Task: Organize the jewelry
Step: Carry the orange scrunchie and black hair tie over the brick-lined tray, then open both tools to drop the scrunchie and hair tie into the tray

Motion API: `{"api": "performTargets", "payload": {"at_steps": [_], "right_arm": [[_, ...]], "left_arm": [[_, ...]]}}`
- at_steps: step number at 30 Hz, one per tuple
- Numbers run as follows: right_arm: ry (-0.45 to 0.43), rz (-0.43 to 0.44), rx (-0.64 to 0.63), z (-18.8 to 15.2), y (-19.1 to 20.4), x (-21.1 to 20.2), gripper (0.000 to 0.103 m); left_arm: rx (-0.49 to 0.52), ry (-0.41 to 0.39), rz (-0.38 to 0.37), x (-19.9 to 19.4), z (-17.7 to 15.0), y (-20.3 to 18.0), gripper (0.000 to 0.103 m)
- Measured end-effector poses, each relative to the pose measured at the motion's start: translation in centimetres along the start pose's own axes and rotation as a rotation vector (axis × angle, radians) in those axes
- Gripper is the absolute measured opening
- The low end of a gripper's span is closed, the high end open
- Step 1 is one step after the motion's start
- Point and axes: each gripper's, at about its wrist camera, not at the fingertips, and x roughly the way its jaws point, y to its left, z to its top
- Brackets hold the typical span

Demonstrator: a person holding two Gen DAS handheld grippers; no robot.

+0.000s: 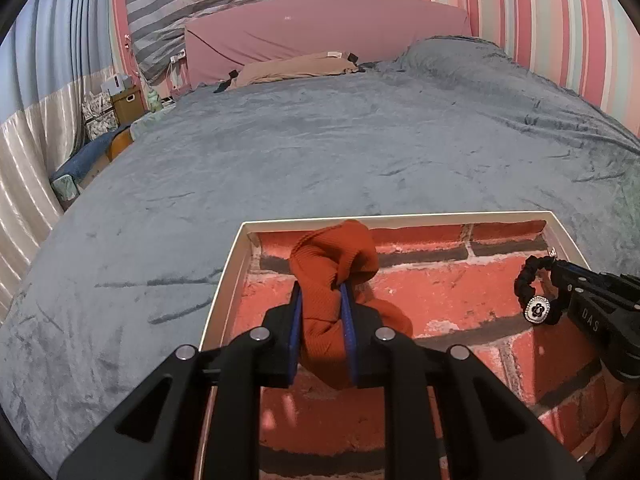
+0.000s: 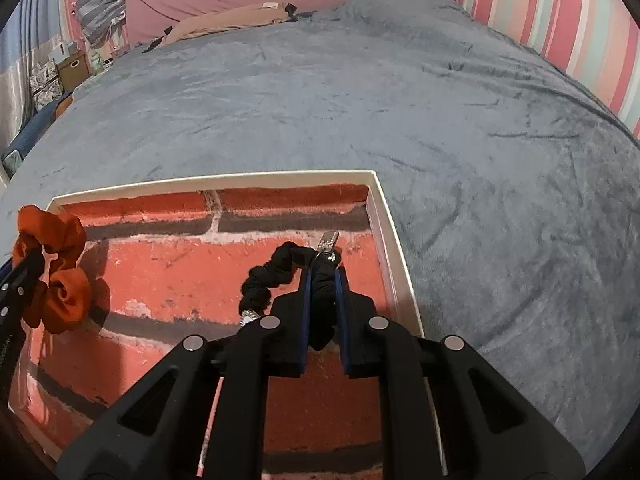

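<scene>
Left gripper clamped on rust-orange ribbed fabric scrunchie, frame centre. Right gripper clamped on black braided scrunchie with silver charm. Both over white-rimmed brick-print tray. Lower close, release apart, avoid rim.

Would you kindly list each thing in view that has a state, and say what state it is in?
Left gripper: shut on the orange scrunchie.
Orange scrunchie: bunched, held above the box.
Right gripper: shut on the black scrunchie.
Black scrunchie: held over the box, its charm hanging.
Box: open, lidless, brick-print lining bare.
Grey blanket: spread over the bed, lightly creased.
</scene>
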Motion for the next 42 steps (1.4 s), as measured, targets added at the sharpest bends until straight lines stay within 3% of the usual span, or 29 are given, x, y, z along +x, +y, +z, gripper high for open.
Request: {"api": "performTargets", "payload": {"at_steps": [10,14,19,23,24,25,27,29,32,42], "right_arm": [[0.034,0.0,-0.03,-0.2,0.6,0.7,0.015],[0.039,0.009,-0.033,-0.2,0.6,0.8,0.035],[0.052,0.016,-0.033,-0.2,0.6,0.8,0.035],[0.021,0.028,-0.032,-0.2,0.5,-0.1,0.051],[0.011,0.023,-0.039,-0.2,0.5,-0.5,0.055],[-0.001,0.017,-0.05,-0.3,0.5,-0.9,0.057],[-0.019,0.019,-0.061,-0.7,0.2,-1.8,0.062],[-0.037,0.036,-0.046,-1.3,-0.5,-2.9,0.065],[-0.062,0.075,-0.018,-2.2,-1.7,-4.9,0.067],[-0.119,0.137,0.005,-5.1,-4.7,-12.0,0.068]], "left_arm": [[-0.021,0.02,0.017,0.4,-0.1,0.1,0.022],[-0.026,0.045,0.013,0.7,-0.2,0.2,0.022],[0.004,0.084,0.05,1.4,-1.0,0.0,0.024],[-0.03,0.096,0.043,1.9,-1.8,1.1,0.025],[-0.041,0.094,0.036,1.7,-1.8,1.4,0.031],[-0.052,0.084,0.037,1.3,-1.8,1.8,0.035],[-0.056,0.057,0.043,0.4,-2.0,2.1,0.053],[-0.069,0.037,0.028,-0.7,-2.1,2.3,0.057],[-0.072,0.027,0.002,-2.6,-2.9,2.7,0.058],[-0.064,-0.027,0.034,-10.7,-6.0,4.0,0.061]]}}
